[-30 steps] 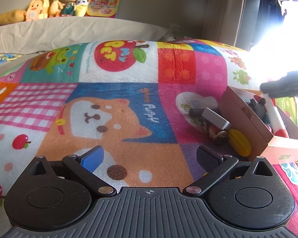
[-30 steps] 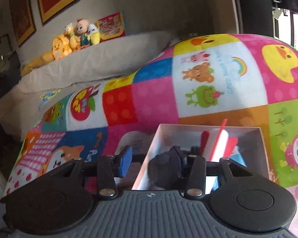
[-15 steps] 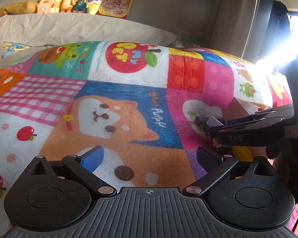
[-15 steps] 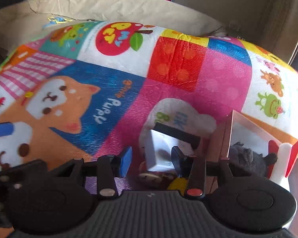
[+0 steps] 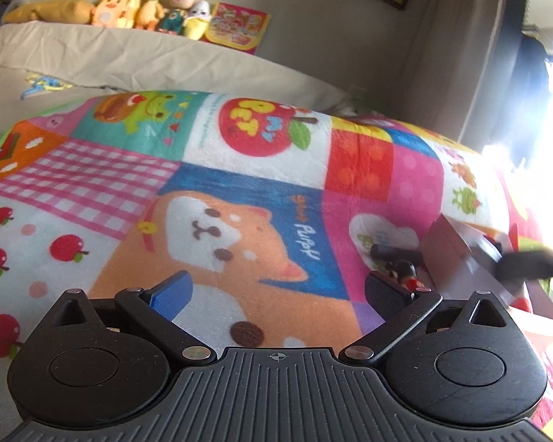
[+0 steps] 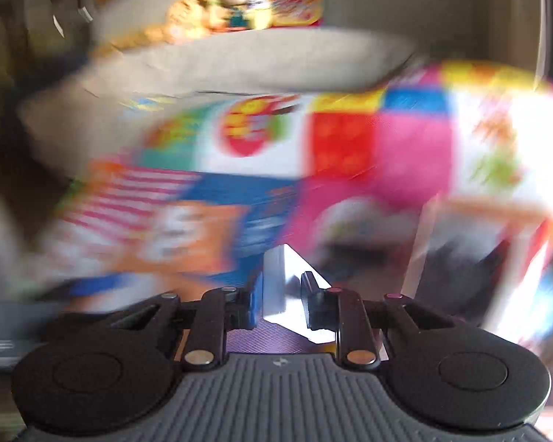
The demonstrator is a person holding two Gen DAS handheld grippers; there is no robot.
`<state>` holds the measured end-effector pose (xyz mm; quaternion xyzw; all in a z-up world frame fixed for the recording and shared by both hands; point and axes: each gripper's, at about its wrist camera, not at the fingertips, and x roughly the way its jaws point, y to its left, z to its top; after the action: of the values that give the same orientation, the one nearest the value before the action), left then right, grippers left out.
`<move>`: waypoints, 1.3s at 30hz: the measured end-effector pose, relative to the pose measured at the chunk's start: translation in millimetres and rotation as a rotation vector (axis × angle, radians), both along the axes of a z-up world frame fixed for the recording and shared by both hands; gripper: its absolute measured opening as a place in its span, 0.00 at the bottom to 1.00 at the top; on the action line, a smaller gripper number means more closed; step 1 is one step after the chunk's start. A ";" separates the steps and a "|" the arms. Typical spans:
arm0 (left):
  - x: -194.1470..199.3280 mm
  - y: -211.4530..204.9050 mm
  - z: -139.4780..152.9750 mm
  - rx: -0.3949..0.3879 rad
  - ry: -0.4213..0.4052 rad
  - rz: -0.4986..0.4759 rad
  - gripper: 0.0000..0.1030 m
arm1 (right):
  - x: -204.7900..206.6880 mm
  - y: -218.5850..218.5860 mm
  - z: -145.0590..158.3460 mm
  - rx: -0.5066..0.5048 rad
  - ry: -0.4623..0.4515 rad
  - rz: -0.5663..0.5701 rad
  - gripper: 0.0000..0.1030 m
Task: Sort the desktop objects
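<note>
A: Right gripper (image 6: 282,300) has its fingers drawn in narrow on a pale grey block (image 6: 276,287), pinched across its thin faces. The block stands clear of the mat (image 5: 239,169). The right view is heavily smeared, so I read this as a carry in progress; judgement only.

B: Where does it go?

A: Most likely the box (image 6: 472,250), lower right in that view, tilted open. Dark and red things already lie in it, too blurred to name. In the left view the box (image 5: 457,254) sits at the mat's right edge, partly washed out by window glare.

B: Left gripper?

A: Left gripper (image 5: 276,294) is spread wide, holding nothing, low over the dog print. Just beyond its right finger lie a dark stick (image 5: 394,252) and a small black-and-red figure (image 5: 402,270), both still on the mat beside the box.

B: How to do the carry well?

A: Keep the pinch firm, since the block looks smooth and could swivel between the pads. Bring it over the box's open mouth, not its near wall, which leans and could fold if knocked. Lower it before parting the fingers; a drop from height could bounce off what is already inside. Keep the left gripper back from the box so the two do not cross.
</note>
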<state>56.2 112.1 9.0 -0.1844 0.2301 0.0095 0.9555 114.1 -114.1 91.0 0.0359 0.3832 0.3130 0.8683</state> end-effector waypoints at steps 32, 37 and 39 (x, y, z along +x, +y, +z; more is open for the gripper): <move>-46.6 -68.4 35.9 0.291 0.072 -0.233 1.00 | -57.4 -45.5 -45.5 -0.132 -0.168 -0.127 0.30; -50.6 -124.0 24.9 0.322 0.055 -0.443 1.00 | -90.2 -104.4 -46.3 -0.175 -0.153 -0.255 0.30; -50.7 -145.9 18.2 0.350 0.052 -0.491 1.00 | -93.4 -119.6 -49.3 -0.175 -0.129 -0.275 0.30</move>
<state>5.5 -33.8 27.2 0.0442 0.2870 -0.1774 0.9403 20.7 -233.7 41.7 -0.0078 0.3440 0.1586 0.9255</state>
